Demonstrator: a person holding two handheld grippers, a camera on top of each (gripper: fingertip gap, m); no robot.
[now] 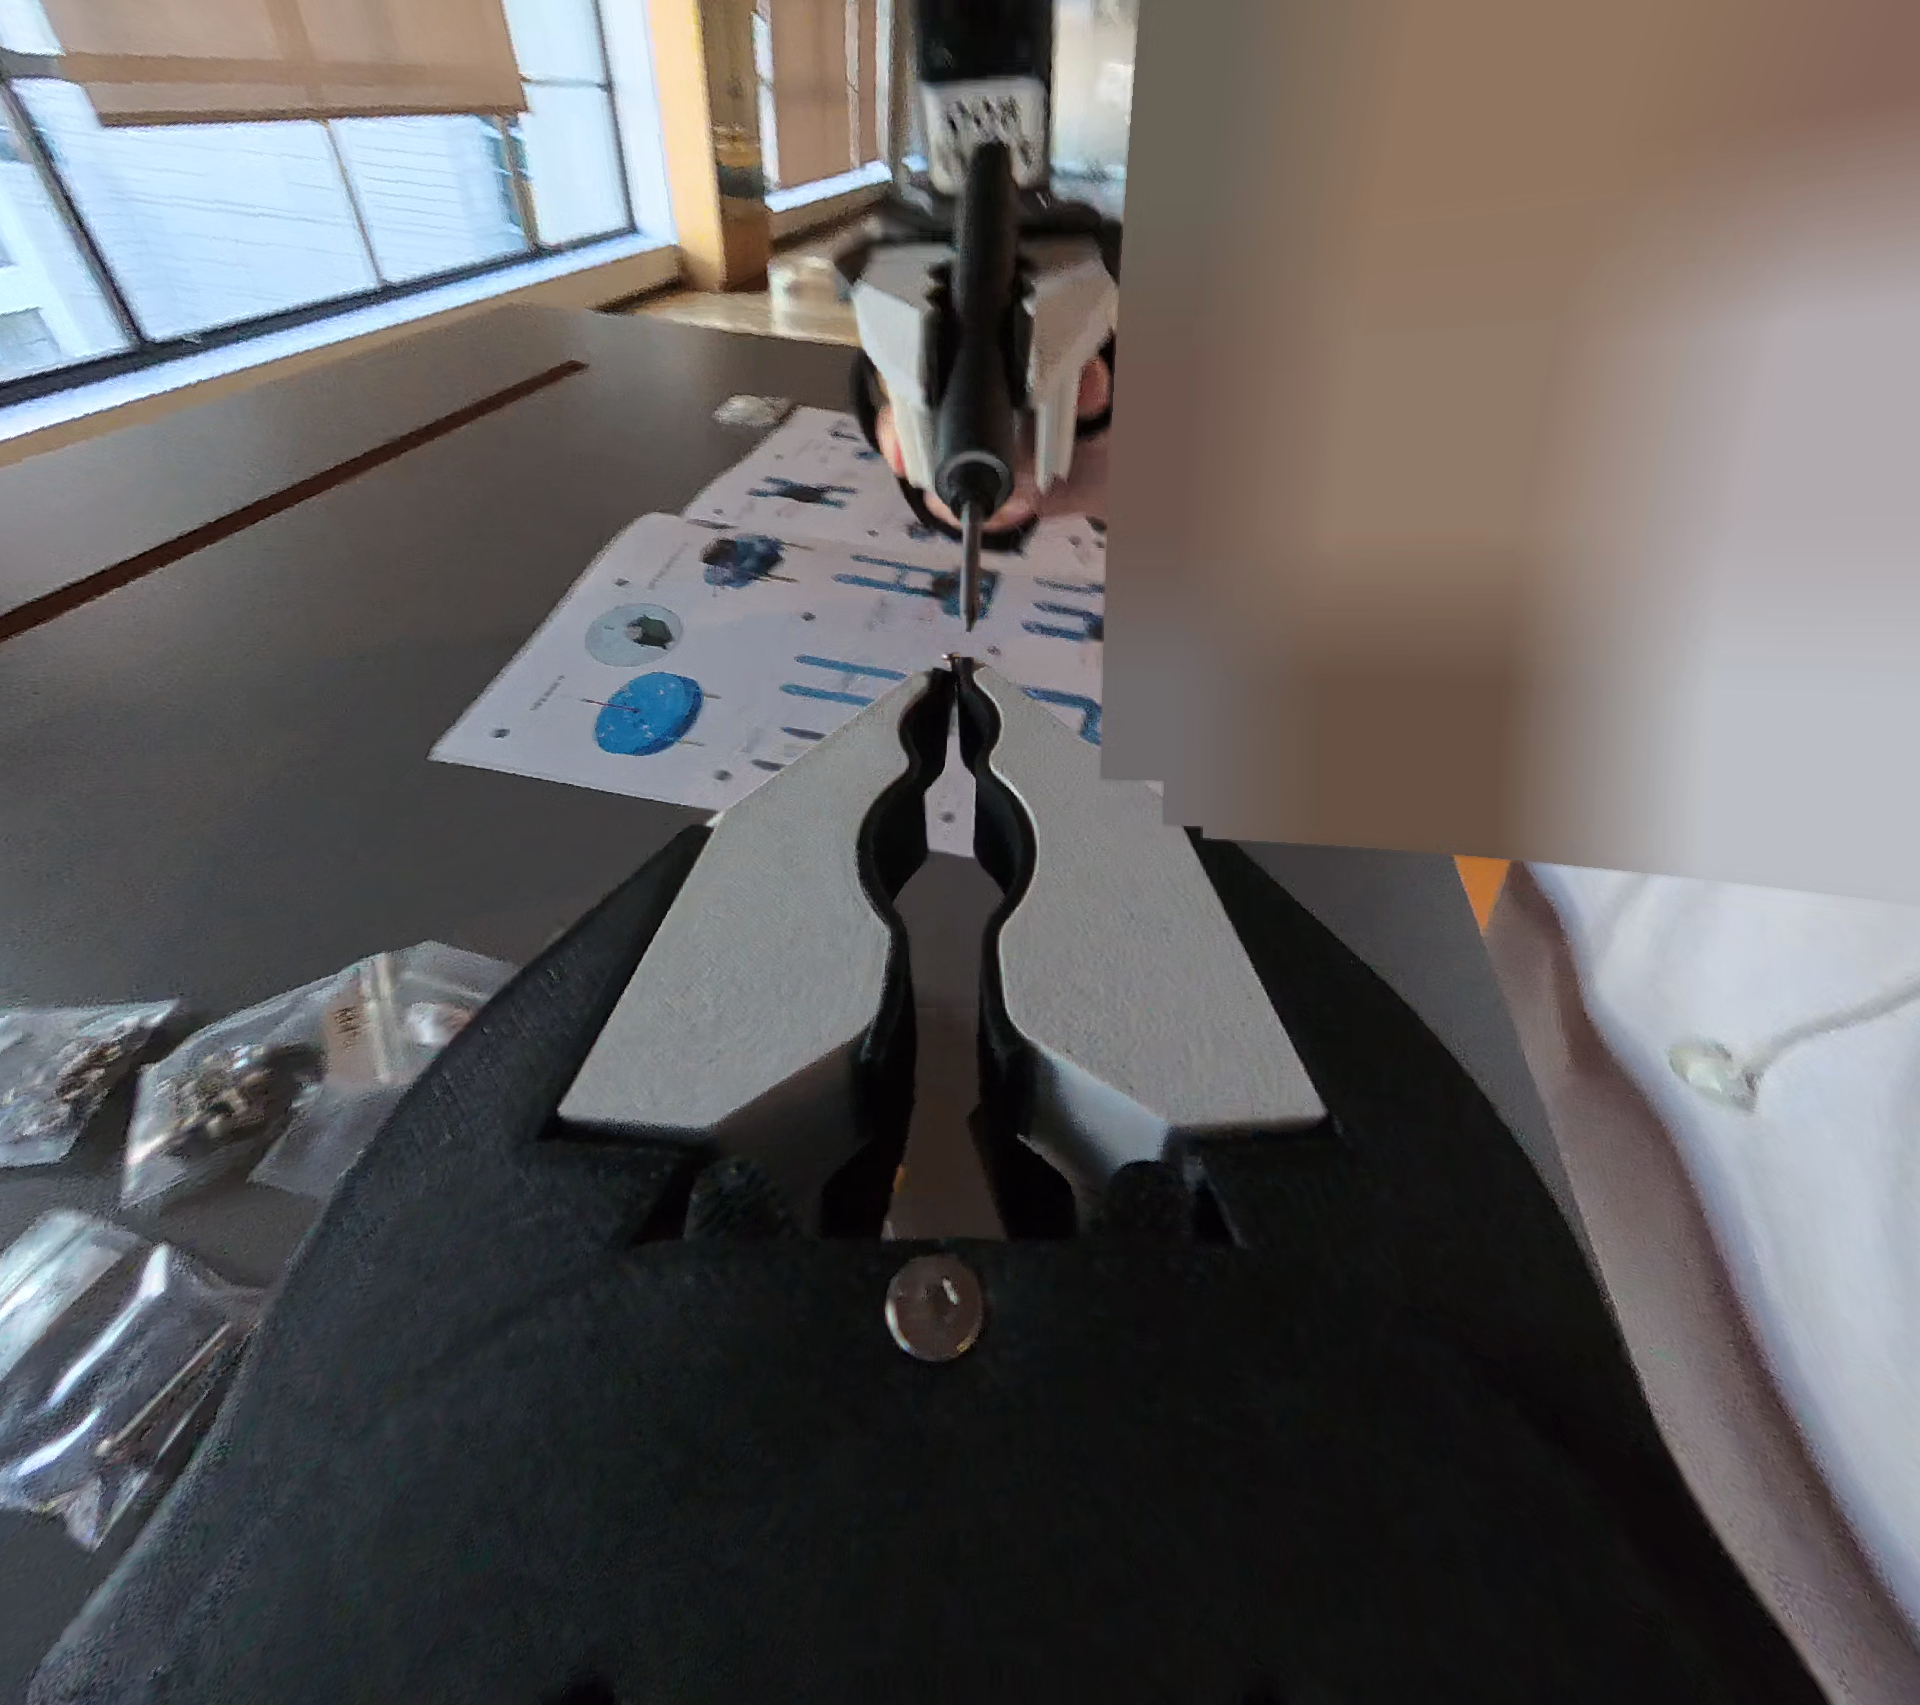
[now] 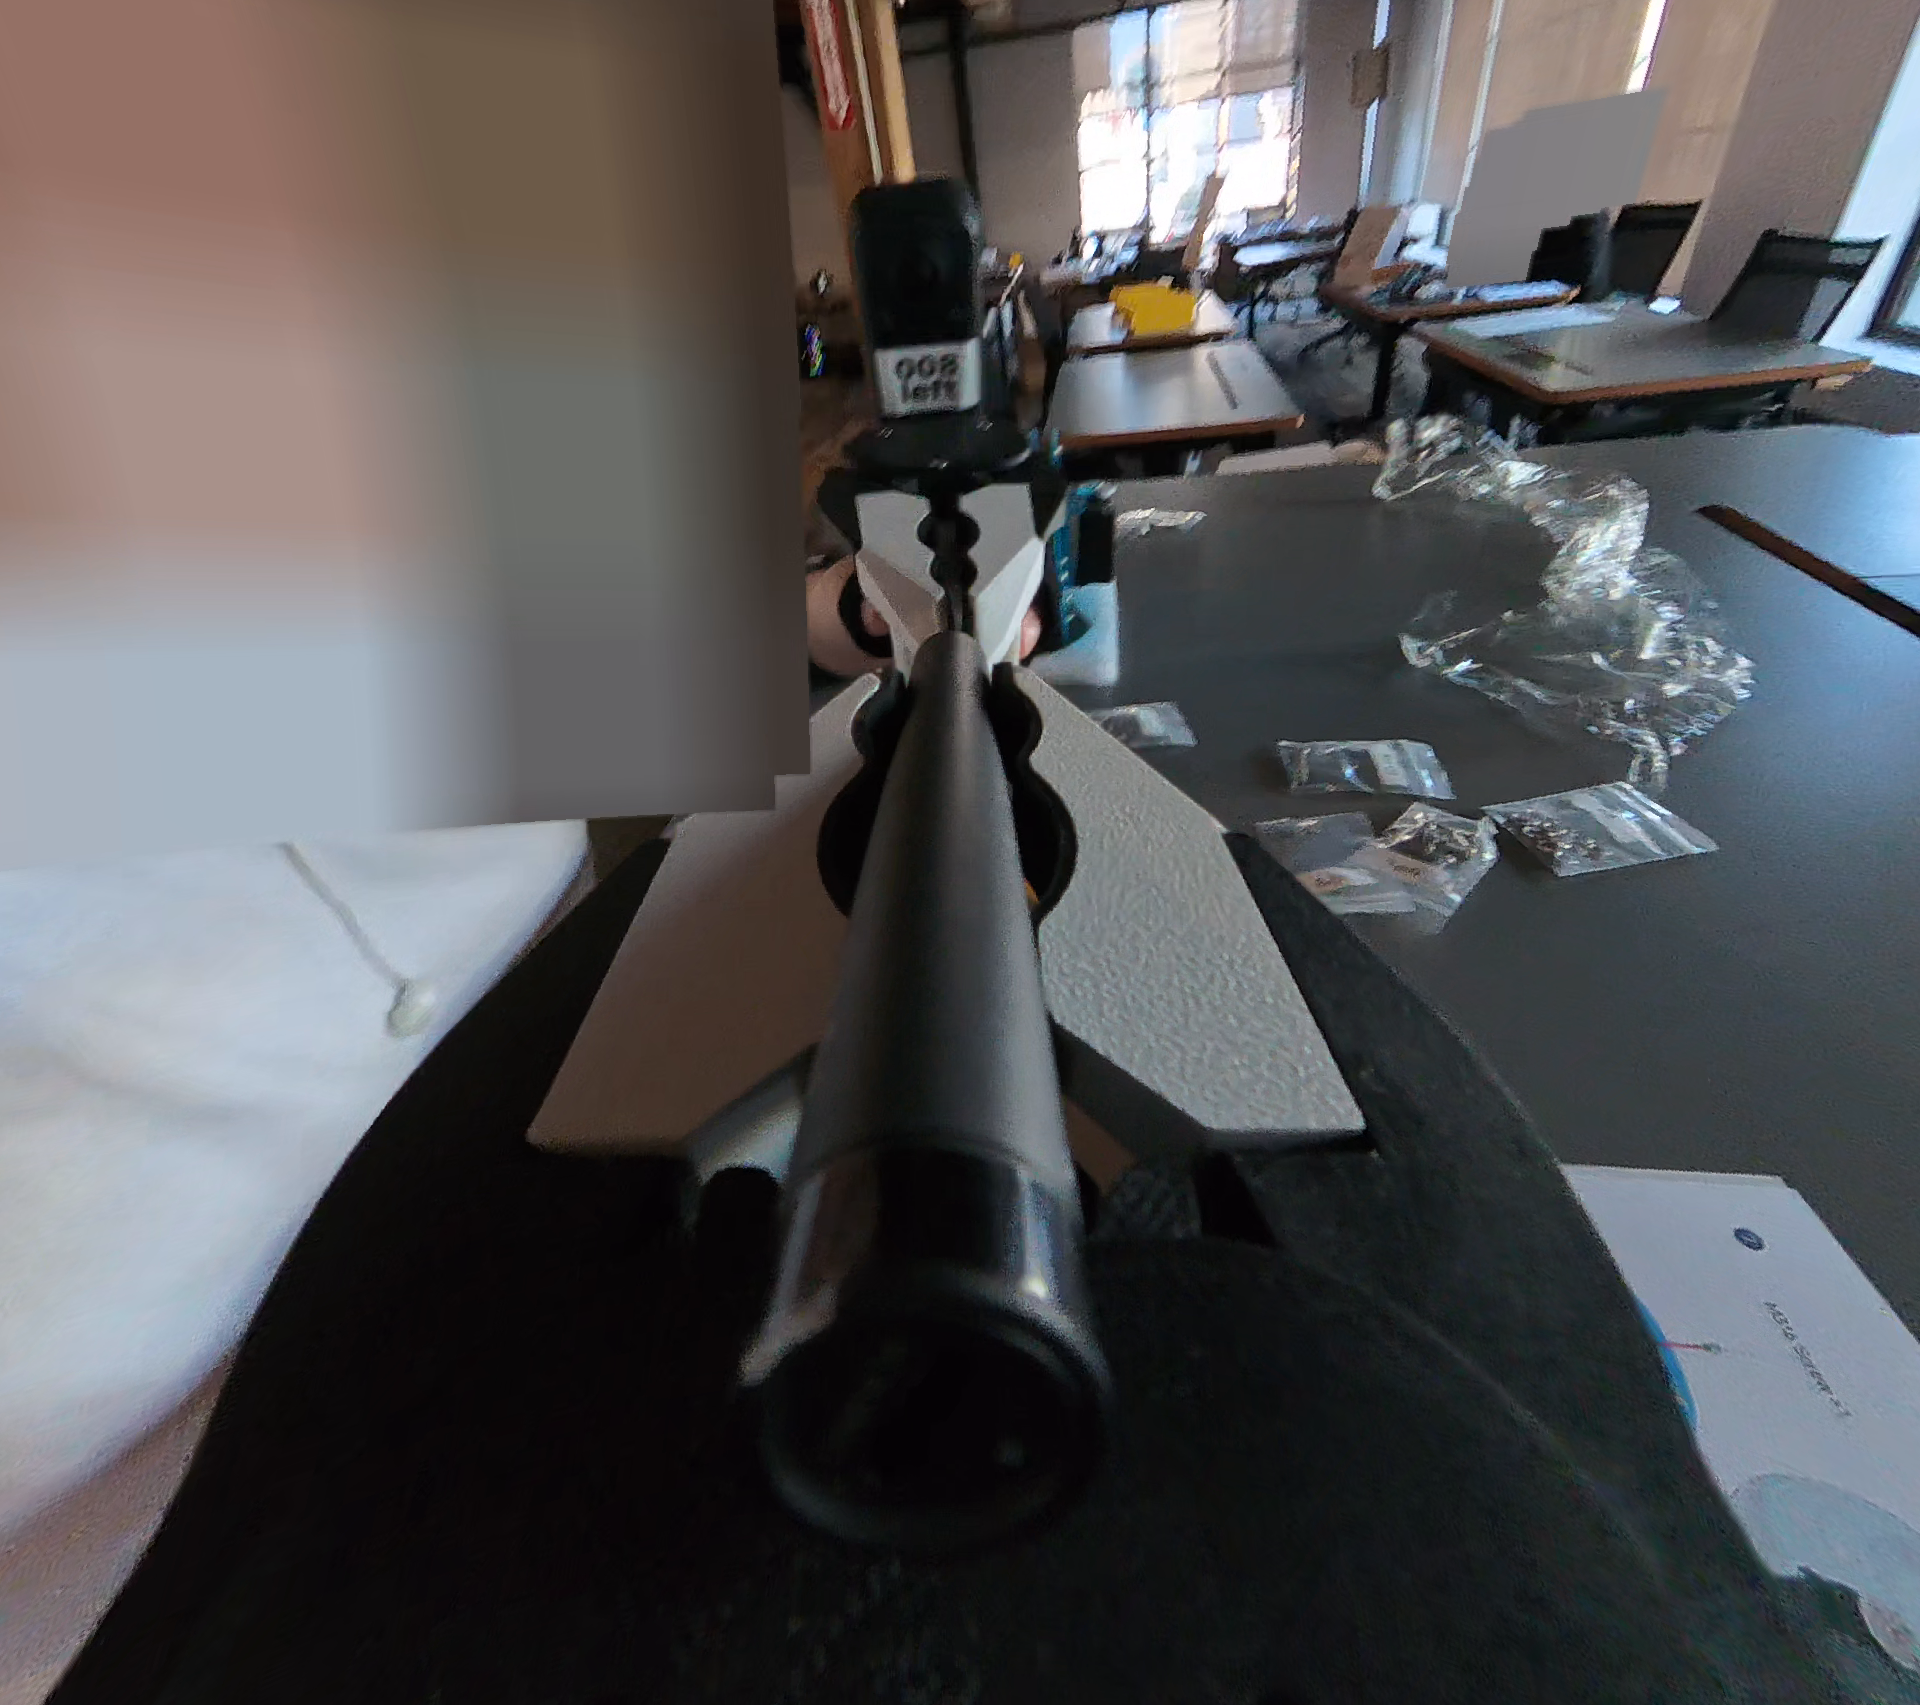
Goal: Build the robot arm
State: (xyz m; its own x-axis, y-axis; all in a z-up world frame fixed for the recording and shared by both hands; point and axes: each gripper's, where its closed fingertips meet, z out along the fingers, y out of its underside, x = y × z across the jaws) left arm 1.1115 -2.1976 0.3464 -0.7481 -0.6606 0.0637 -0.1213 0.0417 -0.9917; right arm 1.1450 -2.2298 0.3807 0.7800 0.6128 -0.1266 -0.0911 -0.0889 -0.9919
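My left gripper (image 1: 956,676) is shut, and a tiny metallic screw (image 1: 949,660) is pinched at its very tips, above a printed sheet (image 1: 665,647). My right gripper (image 2: 940,684) is shut on a black screwdriver (image 2: 935,980) that lies lengthwise between its fingers. In the left wrist view the right gripper (image 1: 982,460) faces me. The screwdriver (image 1: 971,325) points its thin bit (image 1: 967,564) at the screw, with a small gap between them. In the right wrist view the left gripper (image 2: 951,595) shows just beyond the screwdriver's end, jaws together. Both are held above the dark table (image 1: 312,616).
Small clear bags of metal parts lie on the table (image 1: 208,1094) (image 2: 1361,767). Crumpled clear plastic wrap (image 2: 1579,616) lies farther off. A blue and white box (image 2: 1086,616) stands behind the left gripper. A white booklet (image 2: 1766,1323) lies at the near right. A person's white garment (image 2: 208,1032) is close by. The gap from one gripper's tips to the other's is roughly 7 cm.
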